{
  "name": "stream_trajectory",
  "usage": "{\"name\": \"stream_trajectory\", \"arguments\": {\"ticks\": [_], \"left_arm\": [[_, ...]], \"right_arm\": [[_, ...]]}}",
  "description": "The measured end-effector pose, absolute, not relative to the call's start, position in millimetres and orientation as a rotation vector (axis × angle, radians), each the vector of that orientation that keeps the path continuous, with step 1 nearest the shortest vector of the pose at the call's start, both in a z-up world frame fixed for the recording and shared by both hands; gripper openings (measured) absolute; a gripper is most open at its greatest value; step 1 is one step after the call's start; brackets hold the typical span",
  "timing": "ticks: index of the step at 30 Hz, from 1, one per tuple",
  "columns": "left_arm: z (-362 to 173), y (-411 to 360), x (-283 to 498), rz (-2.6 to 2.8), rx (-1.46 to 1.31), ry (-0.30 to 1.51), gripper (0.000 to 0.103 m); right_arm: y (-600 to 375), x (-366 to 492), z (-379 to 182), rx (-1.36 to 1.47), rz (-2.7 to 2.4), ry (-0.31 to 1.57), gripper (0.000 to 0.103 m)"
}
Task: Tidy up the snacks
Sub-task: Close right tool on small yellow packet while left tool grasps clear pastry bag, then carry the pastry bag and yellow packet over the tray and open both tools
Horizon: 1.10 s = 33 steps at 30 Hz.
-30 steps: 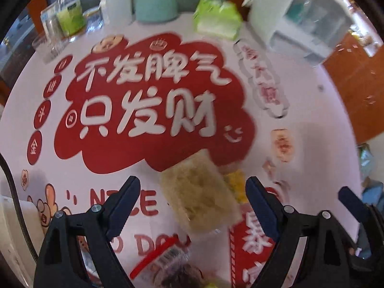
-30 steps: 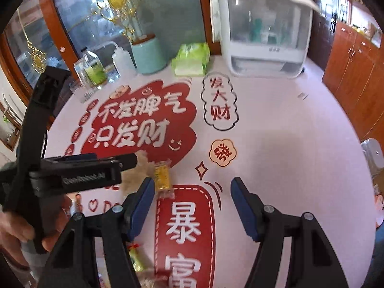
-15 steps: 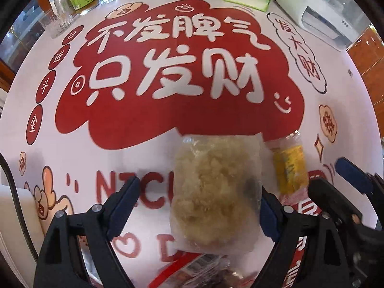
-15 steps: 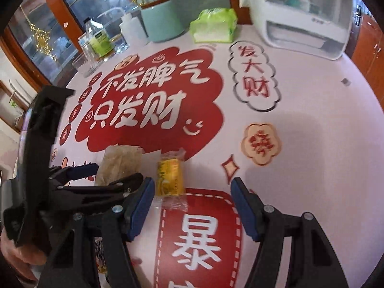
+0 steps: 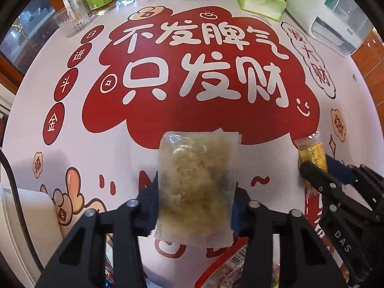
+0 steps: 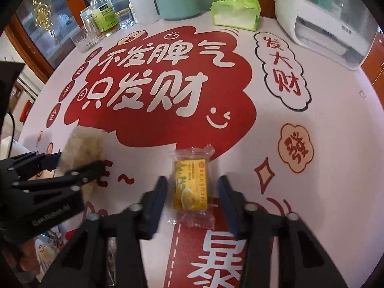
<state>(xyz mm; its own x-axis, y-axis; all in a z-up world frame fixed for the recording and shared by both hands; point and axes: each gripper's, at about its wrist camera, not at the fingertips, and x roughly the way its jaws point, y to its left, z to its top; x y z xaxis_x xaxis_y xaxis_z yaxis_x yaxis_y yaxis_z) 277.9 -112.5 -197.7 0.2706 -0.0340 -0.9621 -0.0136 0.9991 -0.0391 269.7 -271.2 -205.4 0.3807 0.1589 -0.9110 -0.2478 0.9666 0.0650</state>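
we've got 2 grabs lined up | left gripper [image 5: 195,198] just closed, hugging clear snack bag [image 5: 196,187] | right gripper [image 6: 192,192] narrowing, straddling yellow snack [image 6: 190,187], gaps showing

Left wrist view: lower edge of the clear snack bag [image 5: 195,187] is hidden behind the left gripper [image 5: 195,212]. A red-trimmed packet [image 5: 228,267] is cut off at the bottom edge (barcode unreadable). Right wrist view: packets at lower left [image 6: 48,247] blurred, contents indeterminate.
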Motion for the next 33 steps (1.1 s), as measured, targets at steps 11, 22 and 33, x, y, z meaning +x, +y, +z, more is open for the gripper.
{"name": "stream_trajectory", "arguments": {"ticks": [11,22,33], "left_arm": [[-161,-108,241,-0.08,-0.031,1.241,0.037],[-106,-90,180,-0.197,-0.039,1.176,0.037],[-58,-43,108,-0.278,-0.045,1.113,0.037]], "right_arm": [[-268,238,-190,-0.044,0.238,1.162,0.026],[-251,164,-132,-0.024,0.231,1.059,0.026],[-224,79,-103,0.011,0.237,1.037,0.026]]}}
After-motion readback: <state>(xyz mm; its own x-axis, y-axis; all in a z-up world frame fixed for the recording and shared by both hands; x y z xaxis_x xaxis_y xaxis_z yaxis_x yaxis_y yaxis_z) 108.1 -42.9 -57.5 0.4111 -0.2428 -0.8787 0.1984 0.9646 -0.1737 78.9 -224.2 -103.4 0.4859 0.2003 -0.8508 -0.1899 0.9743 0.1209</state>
